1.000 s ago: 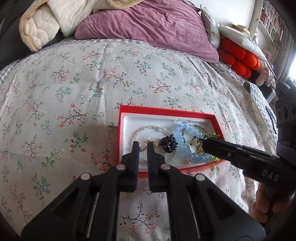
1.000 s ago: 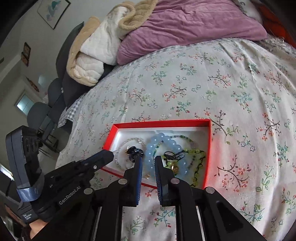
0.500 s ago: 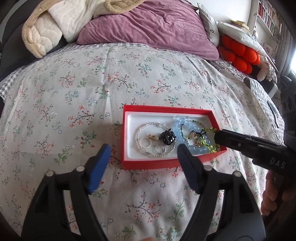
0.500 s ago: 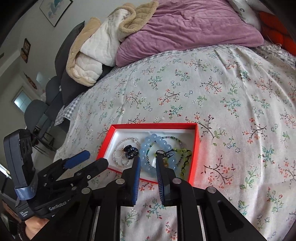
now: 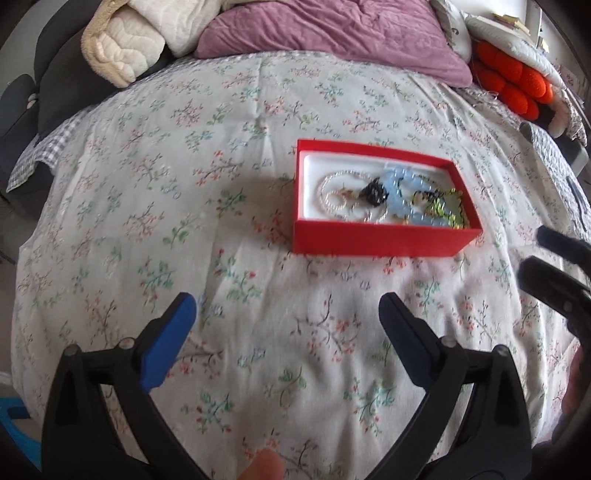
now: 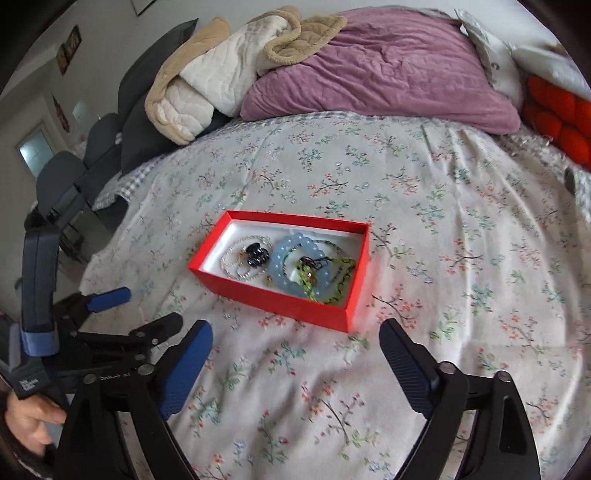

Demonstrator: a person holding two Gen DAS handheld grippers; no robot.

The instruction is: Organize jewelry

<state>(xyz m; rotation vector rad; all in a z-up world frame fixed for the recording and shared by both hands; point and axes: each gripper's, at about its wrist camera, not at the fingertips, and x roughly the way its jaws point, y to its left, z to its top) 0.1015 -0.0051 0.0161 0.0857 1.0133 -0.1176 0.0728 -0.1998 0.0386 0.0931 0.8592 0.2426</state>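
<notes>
A red box (image 5: 376, 242) (image 6: 280, 297) with a white lining sits on the floral bedspread. In it lie a pearl bracelet (image 5: 334, 199) (image 6: 236, 264), a black flower piece (image 5: 375, 192) (image 6: 256, 254), a pale blue bead bracelet (image 5: 400, 206) (image 6: 284, 275) and green beaded strands (image 5: 448, 210) (image 6: 332, 275). My left gripper (image 5: 286, 314) is open and empty, held back from the box's near side. My right gripper (image 6: 295, 345) is open and empty too, in front of the box; it shows at the right edge of the left wrist view (image 5: 546, 254).
A purple pillow (image 5: 332, 29) (image 6: 388, 70), a cream quilted blanket (image 5: 125, 48) (image 6: 221, 74) and an orange bobbled cushion (image 5: 513, 85) (image 6: 557, 118) lie at the head of the bed. Dark chairs (image 6: 66, 184) stand off the left side.
Both grippers were shut over the box a second ago. Both have opened and drawn back from the box, leaving the jewelry in it.
</notes>
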